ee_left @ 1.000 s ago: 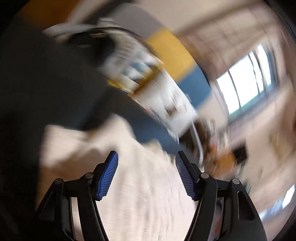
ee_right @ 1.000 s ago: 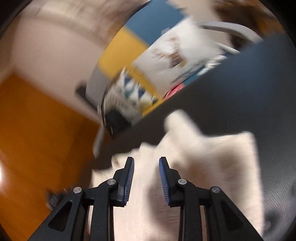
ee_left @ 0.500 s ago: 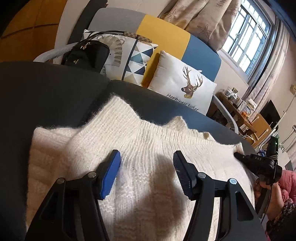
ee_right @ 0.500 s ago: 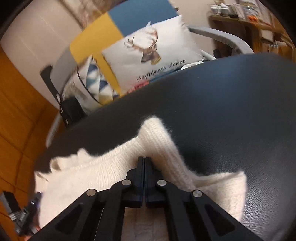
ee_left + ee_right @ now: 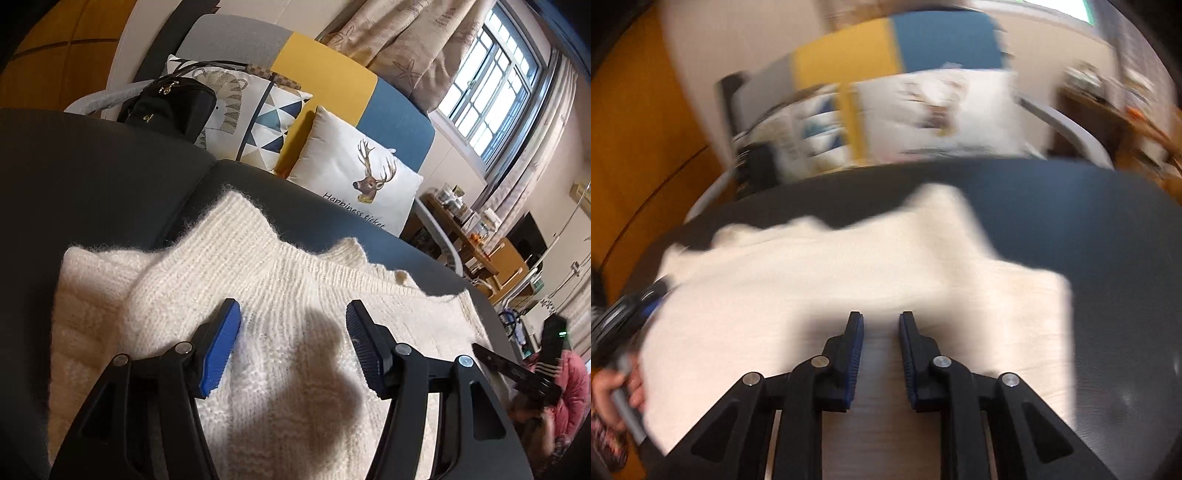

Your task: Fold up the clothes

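A cream knitted sweater (image 5: 258,280) lies spread on a dark round table (image 5: 92,166), with one corner of a fold pointing toward the sofa. My left gripper (image 5: 291,306) hovers open just over the knit, its blue pads wide apart and nothing between them. The right wrist view is blurred by motion. There my right gripper (image 5: 881,317) is low over the sweater (image 5: 812,280) with a narrow gap between its jaws and no cloth pinched. The right gripper's body shows at the sweater's right edge (image 5: 517,369).
Behind the table stands a sofa with a deer cushion (image 5: 354,184), a patterned cushion (image 5: 266,114) and a black bag (image 5: 170,103). A window (image 5: 491,81) and a cluttered shelf (image 5: 469,221) are at the right. A hand (image 5: 613,391) holds the other gripper at the left.
The right jaws, pressed together half a second ago, now stand slightly apart, and that view has swung and sunk toward the sweater. The left gripper has barely shifted over the knit.
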Tool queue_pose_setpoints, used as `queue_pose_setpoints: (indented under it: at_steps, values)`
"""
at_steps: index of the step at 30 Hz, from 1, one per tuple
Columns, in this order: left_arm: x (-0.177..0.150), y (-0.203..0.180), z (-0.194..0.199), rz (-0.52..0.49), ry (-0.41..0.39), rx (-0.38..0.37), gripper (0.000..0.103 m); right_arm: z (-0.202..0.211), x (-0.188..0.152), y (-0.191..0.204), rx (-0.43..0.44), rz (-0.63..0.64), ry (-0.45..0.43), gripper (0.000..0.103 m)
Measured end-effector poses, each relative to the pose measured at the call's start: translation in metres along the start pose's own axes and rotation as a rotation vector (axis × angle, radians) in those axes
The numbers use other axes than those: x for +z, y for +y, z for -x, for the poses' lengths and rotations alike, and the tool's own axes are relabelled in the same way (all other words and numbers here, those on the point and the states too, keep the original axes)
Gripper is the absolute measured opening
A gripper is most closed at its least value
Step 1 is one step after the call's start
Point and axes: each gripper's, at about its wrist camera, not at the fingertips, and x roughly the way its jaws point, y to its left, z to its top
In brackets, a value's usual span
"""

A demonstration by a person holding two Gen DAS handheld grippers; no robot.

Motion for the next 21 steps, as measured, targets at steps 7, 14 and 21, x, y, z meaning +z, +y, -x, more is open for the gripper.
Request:
queue_pose_setpoints:
  at_steps: [7,14,21]
  values:
    - [0.000,-0.003,-0.001,-0.007,0.003,0.009,0.063,0.062,0.004,-0.056,0.076,-0.260,-0.105,0.011]
    - [0.001,-0.002,-0.001,-0.007,0.002,0.007,0.063,0.095,-0.045,-0.014,0.097,-0.082,0.011,0.011]
    - [0.000,0.000,0.002,0.002,-0.002,-0.007,0.063,0.084,-0.083,-0.041,0.016,-0.154,0.053,0.003]
